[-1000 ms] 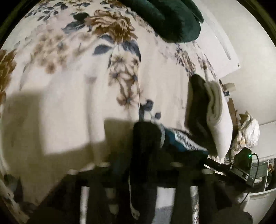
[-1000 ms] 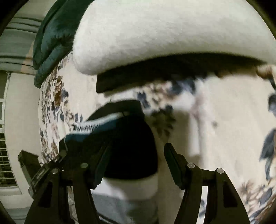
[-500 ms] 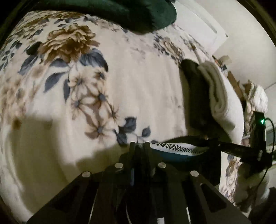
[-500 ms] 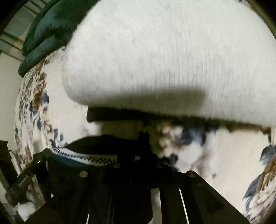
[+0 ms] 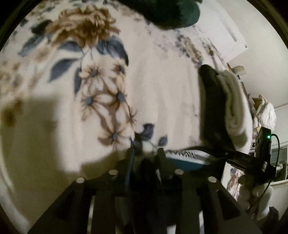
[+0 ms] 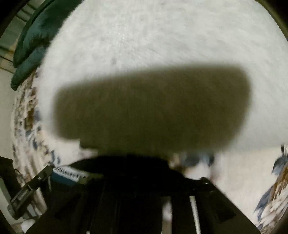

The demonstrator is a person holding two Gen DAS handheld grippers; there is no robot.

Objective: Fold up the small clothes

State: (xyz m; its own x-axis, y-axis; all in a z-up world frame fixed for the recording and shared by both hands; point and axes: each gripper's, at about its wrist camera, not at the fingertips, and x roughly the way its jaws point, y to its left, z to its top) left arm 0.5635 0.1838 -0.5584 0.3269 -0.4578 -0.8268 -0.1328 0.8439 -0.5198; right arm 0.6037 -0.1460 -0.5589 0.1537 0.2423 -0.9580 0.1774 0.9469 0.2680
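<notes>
Left wrist view: left claw [image 5: 145,154] low in frame, fingers drawn close together and pinched on dark fabric of a small garment [image 5: 183,158]. Garment is black with a teal panel and a white zigzag-patterned band; it stretches rightward from the claw toward the right claw [image 5: 232,155], which grips its far end. Both sit just above a floral bedspread [image 5: 100,86], cream with brown and blue flowers. A folded stack [image 5: 225,106] lies on the bed just beyond the garment: dark piece beside a white knit piece. Dark green cushion [image 5: 172,12] at the far edge of the bed.

Right wrist view: blurred. White knit piece [image 6: 162,45] fills most of the frame, very near. Right claw's fingers sit close together over black fabric [image 6: 126,167]; patterned band visible at left.
</notes>
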